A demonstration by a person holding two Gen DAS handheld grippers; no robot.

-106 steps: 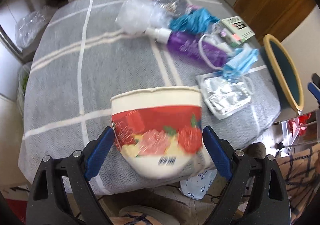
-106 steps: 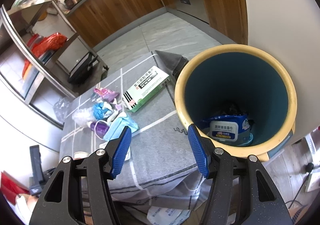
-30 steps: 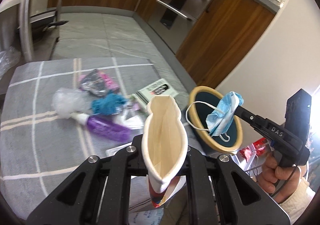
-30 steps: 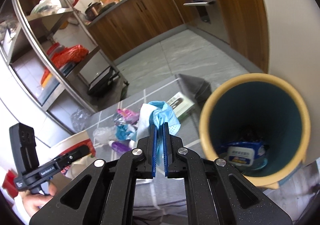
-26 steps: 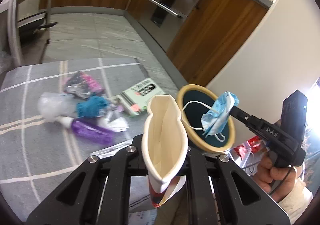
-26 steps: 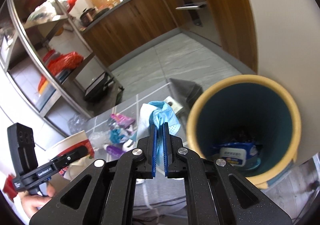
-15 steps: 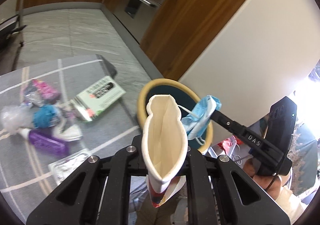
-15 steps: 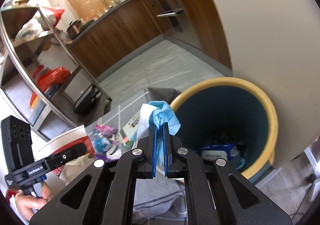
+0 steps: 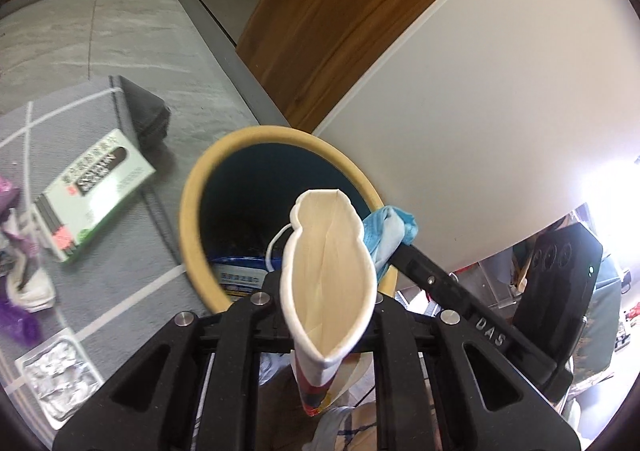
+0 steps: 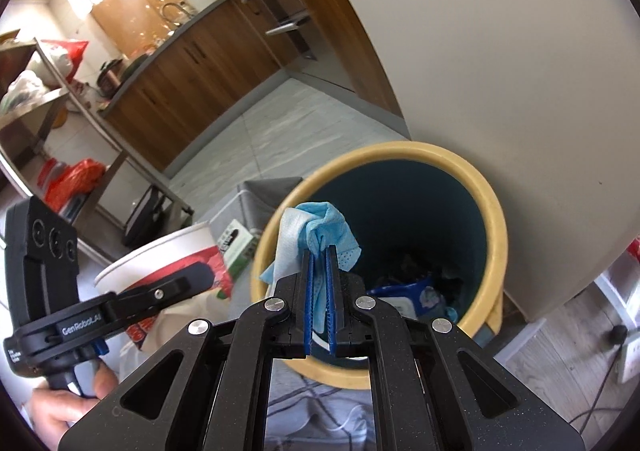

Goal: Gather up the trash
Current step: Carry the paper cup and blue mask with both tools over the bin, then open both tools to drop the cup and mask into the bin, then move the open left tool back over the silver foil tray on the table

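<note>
1. Room: a kitchen with wood cabinets [image 10: 192,67], a grey tile floor [image 10: 288,127], a pale wall [image 10: 500,51] and a steel shelf rack [image 10: 48,107] holding red bags.
2. Table cover [image 9: 120,275]: a grey cloth with white stripes, its corner hanging down beside the bin.
3. Bin [image 10: 496,235]: a yellow rim and dark teal inside, standing on the floor between the table corner and the wall; a blue packet [image 10: 412,295] lies in the bottom.
4. Cup [image 9: 332,275]: a paper cup with a red print outside, squashed flat between the left gripper's [image 9: 320,315] jaws, mouth toward the camera, held over the bin's near rim.
5. Box [image 9: 96,191]: green and white, flat on the cloth near the bin.
6. Mask [image 10: 324,235]: a blue face mask pinched in the right gripper's [image 10: 319,275] pressed-together jaws, hanging over the bin's opening, just beside the cup.
7. Blister pack [image 9: 60,379]: silver, at the cloth's near edge.
8. Purple bottle [image 9: 16,323]: only partly in view at the left edge of the left wrist view.
</note>
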